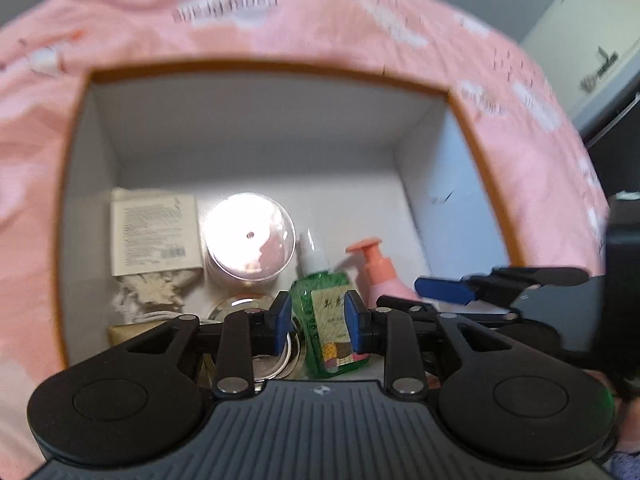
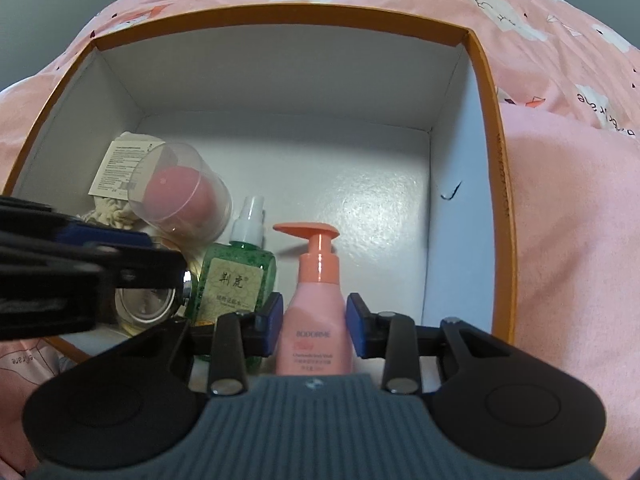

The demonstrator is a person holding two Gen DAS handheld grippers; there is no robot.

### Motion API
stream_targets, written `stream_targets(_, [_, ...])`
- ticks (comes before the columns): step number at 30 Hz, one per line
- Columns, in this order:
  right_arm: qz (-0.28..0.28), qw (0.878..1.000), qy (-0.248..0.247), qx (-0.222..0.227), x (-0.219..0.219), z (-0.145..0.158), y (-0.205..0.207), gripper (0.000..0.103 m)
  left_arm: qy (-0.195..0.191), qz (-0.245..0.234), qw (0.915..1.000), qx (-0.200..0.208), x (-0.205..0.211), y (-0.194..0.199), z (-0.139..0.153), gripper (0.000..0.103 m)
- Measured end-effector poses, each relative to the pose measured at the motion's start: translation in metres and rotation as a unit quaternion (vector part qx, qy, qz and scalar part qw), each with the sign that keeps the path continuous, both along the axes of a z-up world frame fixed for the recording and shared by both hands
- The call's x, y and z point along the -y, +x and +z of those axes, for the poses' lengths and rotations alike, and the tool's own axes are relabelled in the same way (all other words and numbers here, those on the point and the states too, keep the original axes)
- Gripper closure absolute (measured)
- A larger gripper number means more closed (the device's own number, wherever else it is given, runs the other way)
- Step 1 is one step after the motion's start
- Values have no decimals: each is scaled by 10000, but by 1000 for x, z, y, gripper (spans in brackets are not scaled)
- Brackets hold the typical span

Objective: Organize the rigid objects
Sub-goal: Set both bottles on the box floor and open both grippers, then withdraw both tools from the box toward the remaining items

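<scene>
An orange-rimmed white box [image 2: 280,14] holds the items. A pink pump bottle [image 2: 316,308] stands near its front. My right gripper [image 2: 315,322] has narrowed onto the bottle, and its blue pads press both sides. A green spray bottle [image 2: 236,280] stands just left of it. My left gripper [image 1: 318,320] hangs above the box with a narrow gap and holds nothing. The green bottle [image 1: 320,304] shows behind that gap, lower down. In the right wrist view the left gripper's fingers [image 2: 140,262] hover over a glass jar [image 2: 144,304], left of the green bottle.
A clear dome case [image 2: 180,192] with a pink sponge and a labelled cream bundle [image 2: 120,164] sit at the box's left. The box floor [image 2: 360,184] to the right and back is bare. Pink printed bedding [image 2: 560,200] surrounds the box.
</scene>
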State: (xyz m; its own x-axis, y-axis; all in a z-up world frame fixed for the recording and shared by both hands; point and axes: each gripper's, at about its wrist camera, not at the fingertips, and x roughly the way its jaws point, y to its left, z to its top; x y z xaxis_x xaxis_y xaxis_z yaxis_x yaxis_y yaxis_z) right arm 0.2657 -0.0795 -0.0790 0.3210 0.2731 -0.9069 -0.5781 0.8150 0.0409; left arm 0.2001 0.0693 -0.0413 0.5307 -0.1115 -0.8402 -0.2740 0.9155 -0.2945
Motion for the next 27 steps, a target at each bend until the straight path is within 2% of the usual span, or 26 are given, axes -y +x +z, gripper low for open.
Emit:
stream_targets(2, [-89, 9999, 59, 109, 2, 2, -4, 68, 183, -16, 9992, 350, 9, -19, 13, 71])
stream_targets(9, [-375, 9953, 258, 857, 13, 31, -38, 68, 698, -6, 9926, 993, 26, -63, 51, 71])
stream_targets(13, [-686, 9865, 541, 1383, 26, 58, -66, 63, 692, -185, 9897, 1241, 33, -80, 69, 71])
stream_targets(16, [-809, 9833, 917, 1346, 39, 72, -85, 61, 614, -330, 9893, 1284, 34, -91, 77, 71])
stream_targets(20, [-787, 9823, 1080, 1312, 46, 82, -113, 60, 652, -494, 9895, 1192, 34, -110, 78, 71])
stream_targets(24, [-626, 9864, 1259, 848, 48, 76, -140, 60, 355, -427, 9948, 853, 20, -125, 67, 71])
stream_targets(27, [-581, 9894, 1240, 485, 45, 66, -150, 60, 275, -269, 9975, 587, 7, -137, 54, 71])
